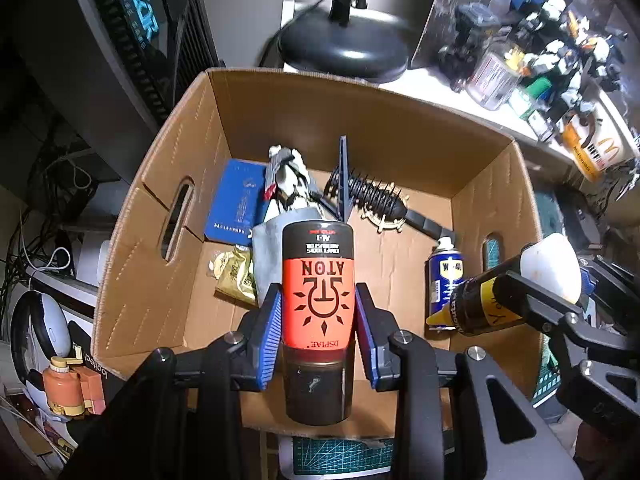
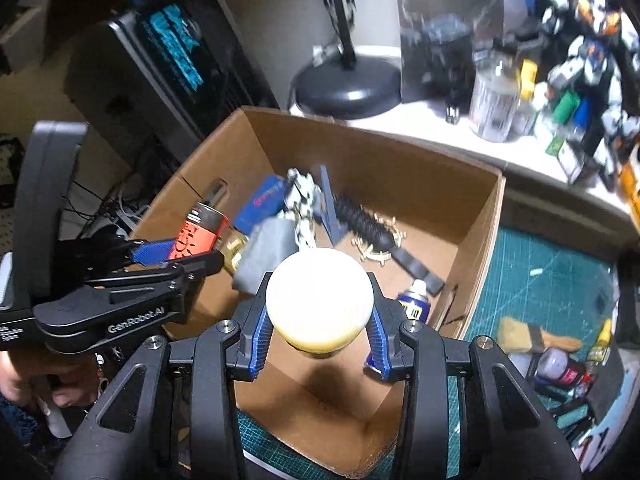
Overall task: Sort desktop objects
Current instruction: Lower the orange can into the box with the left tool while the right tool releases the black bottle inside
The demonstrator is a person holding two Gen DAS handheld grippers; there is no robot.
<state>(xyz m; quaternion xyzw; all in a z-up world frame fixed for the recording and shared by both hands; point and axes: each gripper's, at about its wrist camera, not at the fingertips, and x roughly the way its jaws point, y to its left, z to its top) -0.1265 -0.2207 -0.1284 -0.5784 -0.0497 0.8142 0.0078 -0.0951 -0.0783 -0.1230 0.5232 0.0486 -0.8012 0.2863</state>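
Observation:
My left gripper [image 1: 319, 300] is shut on an orange and black spray can [image 1: 318, 264], held over the open cardboard box [image 1: 400, 128]. From the right wrist view, that can [image 2: 202, 226] and the left gripper [image 2: 188, 254] hang over the box's left side. My right gripper [image 2: 320, 292] is shut on a dark bottle with a white cap [image 2: 320, 284], above the box's [image 2: 380, 168] near edge. In the left wrist view the bottle [image 1: 480, 304] and right gripper [image 1: 548, 284] are at the right. In the box lie a blue carton [image 1: 236, 204], white figure [image 1: 290, 180], black hairbrush [image 1: 380, 200] and WD-40 can [image 1: 444, 276].
A black lamp base [image 1: 344, 48] stands behind the box. Model robots and jars [image 1: 540, 72] crowd the white shelf at the back right. A green cutting mat [image 2: 552, 280] with a brush [image 2: 536, 338] and small bottles lies right of the box. A dark computer case [image 2: 172, 60] is at the left.

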